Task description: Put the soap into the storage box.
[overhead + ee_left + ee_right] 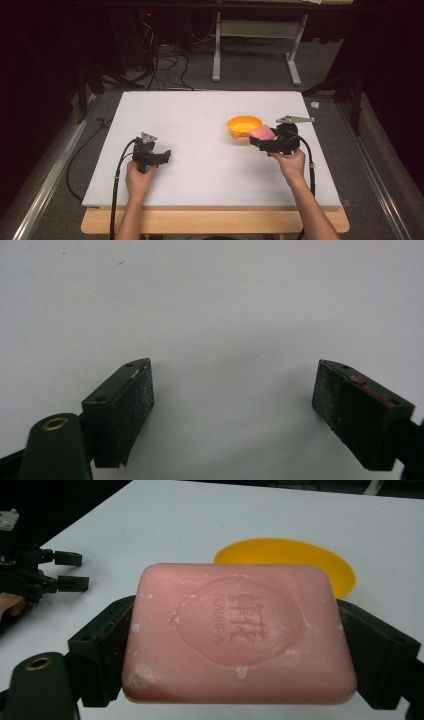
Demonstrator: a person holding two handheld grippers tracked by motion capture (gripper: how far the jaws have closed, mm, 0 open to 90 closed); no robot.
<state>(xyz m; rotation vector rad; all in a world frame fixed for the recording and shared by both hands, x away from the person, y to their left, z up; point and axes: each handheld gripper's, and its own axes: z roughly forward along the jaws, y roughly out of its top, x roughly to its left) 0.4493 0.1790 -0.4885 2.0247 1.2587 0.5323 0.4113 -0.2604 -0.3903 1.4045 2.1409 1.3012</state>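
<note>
rests the left gripper (162, 156) on the bare white table (200, 110), jaws spread wide with nothing between them; best left parked there. further right, keeps the pink soap bar (262, 132) pinched flat between the right gripper (256, 140) jaws, raised just beside the yellow bowl (244, 124); calls for centring over the bowl, lowering close, then releasing gently.

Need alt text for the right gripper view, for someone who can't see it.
A pink soap bar is clamped between the right gripper's black fingers, stamped face up. Beyond it sits a yellow bowl on the white table; the left gripper shows far left.
</note>
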